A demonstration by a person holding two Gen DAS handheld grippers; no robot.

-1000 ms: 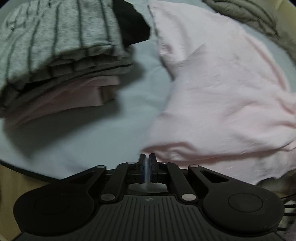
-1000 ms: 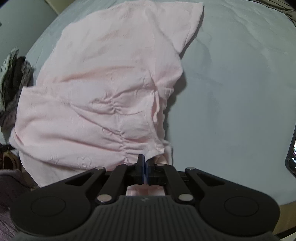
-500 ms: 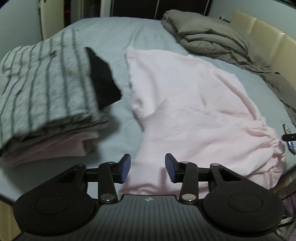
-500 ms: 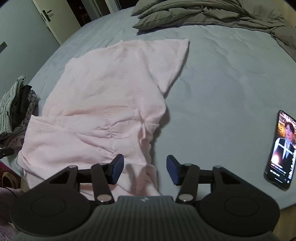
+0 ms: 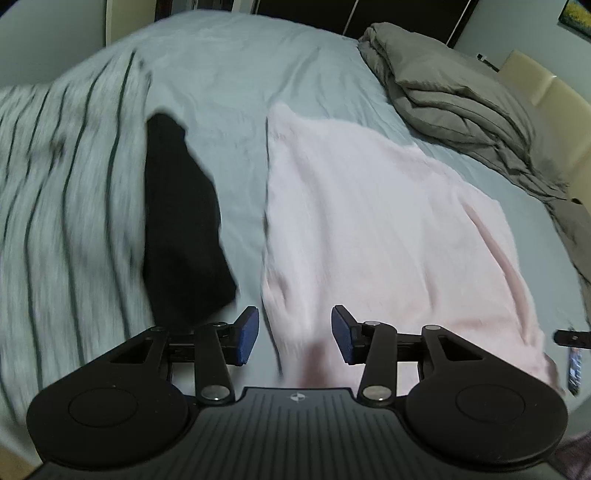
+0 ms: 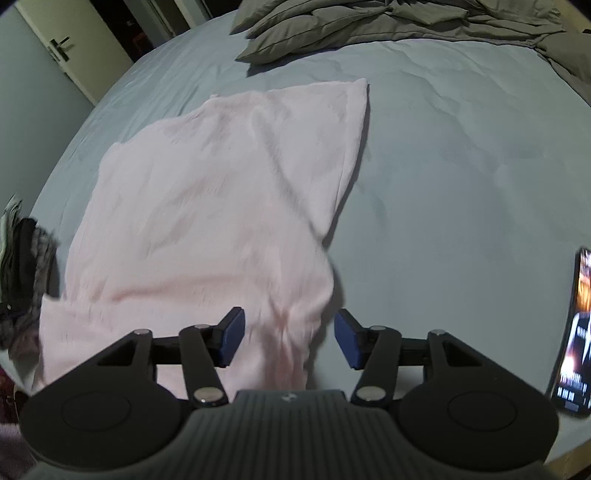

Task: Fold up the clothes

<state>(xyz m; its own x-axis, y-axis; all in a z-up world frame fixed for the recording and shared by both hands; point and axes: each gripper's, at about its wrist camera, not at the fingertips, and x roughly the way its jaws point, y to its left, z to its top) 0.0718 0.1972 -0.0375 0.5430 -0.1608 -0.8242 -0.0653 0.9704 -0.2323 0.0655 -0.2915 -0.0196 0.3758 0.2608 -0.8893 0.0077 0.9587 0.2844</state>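
A pale pink garment (image 5: 376,229) (image 6: 207,221) lies spread flat on the blue-grey bed sheet (image 5: 229,77) (image 6: 461,158). My left gripper (image 5: 294,336) is open above the garment's near left edge, with nothing between its blue pads. My right gripper (image 6: 289,339) is open too, over the near right corner of the pink cloth, which passes under the gap without being pinched. In the left wrist view a stack of folded clothes topped by a grey striped top (image 5: 62,192) and a black piece (image 5: 181,236) sits to the left.
A crumpled grey-brown duvet (image 5: 461,107) (image 6: 388,22) fills the far side of the bed. A lit phone (image 6: 574,339) lies on the sheet at the right. The stack of folded clothes (image 6: 22,258) shows at the left edge. A door (image 6: 62,48) stands behind.
Both grippers were shut on the pink garment's near edge a second ago. They let go, opened wide and rose, tilting up so more of the bed shows.
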